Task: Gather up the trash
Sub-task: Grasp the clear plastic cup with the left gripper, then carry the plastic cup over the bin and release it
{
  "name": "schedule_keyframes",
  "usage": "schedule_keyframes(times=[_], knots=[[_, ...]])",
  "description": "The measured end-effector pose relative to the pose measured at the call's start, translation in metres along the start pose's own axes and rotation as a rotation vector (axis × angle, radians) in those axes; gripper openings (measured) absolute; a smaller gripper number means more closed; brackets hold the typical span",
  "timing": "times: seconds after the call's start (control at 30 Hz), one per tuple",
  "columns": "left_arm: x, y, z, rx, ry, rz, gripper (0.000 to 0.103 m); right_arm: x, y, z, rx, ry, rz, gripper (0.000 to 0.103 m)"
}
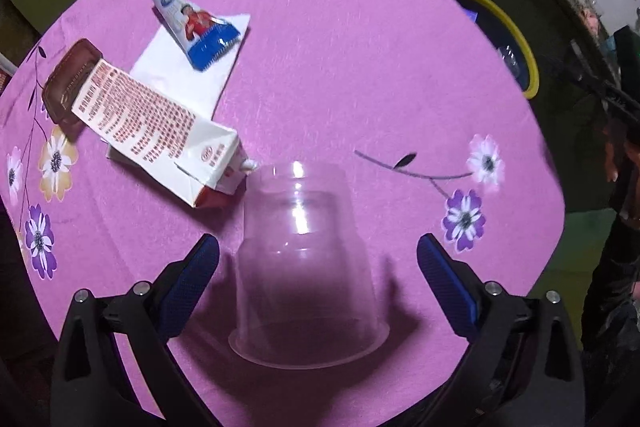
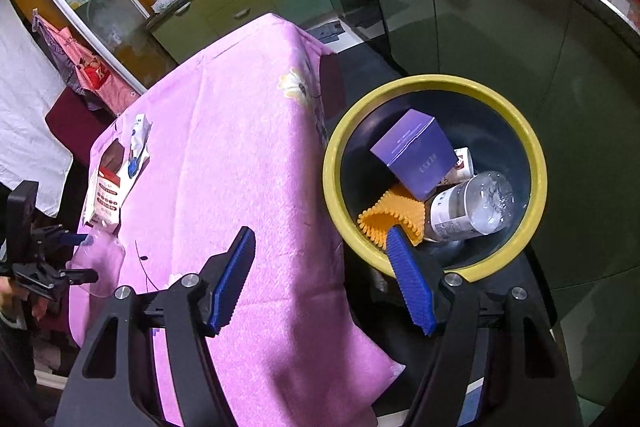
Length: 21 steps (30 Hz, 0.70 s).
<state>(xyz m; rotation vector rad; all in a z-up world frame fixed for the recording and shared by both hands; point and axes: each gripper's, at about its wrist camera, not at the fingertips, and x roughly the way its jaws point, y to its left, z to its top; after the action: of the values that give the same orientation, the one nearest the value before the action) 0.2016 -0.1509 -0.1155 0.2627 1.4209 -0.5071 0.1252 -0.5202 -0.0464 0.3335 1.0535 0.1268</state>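
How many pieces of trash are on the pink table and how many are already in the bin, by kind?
On the table:
Clear plastic cup: 1
Milk carton: 1
Toothpaste tube: 1
White napkin: 1
Brown wrapper: 1

In the bin:
Purple box: 1
Plastic bottle: 1
Orange mat: 1
White tube: 1

Total: 9

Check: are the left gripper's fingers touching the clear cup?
Apart. The left wrist view shows pink cloth between each blue pad and the upside-down clear cup; the left gripper straddles it, open.
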Motion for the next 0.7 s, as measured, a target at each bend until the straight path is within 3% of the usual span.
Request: schedule_keyframes(times=[0.07, 0.13, 0.23, 0.7], knots=[[0.004, -0.001, -0.001, 0.007, 0.021, 0.011, 0.088, 0.001, 0.000, 0.000, 0.000, 0.003, 0.003, 0.068], [0.008, -0.001, 0.000, 0.010, 0.045, 0.007, 0.072, 0.001, 0.000, -0.001, 0.000, 0.002, 0.004, 0.068], [0.013, -0.002, 0.000, 0.015, 0.067, 0.011, 0.064, 0.002, 0.001, -0.001, -0.002, 0.007, 0.007, 0.068], [-0.011, -0.010, -0.020, 0.075, -0.006, -0.010, 0.061, 0.003, 0.010, -0.001, -0.025, 0.024, 0.008, 0.068]])
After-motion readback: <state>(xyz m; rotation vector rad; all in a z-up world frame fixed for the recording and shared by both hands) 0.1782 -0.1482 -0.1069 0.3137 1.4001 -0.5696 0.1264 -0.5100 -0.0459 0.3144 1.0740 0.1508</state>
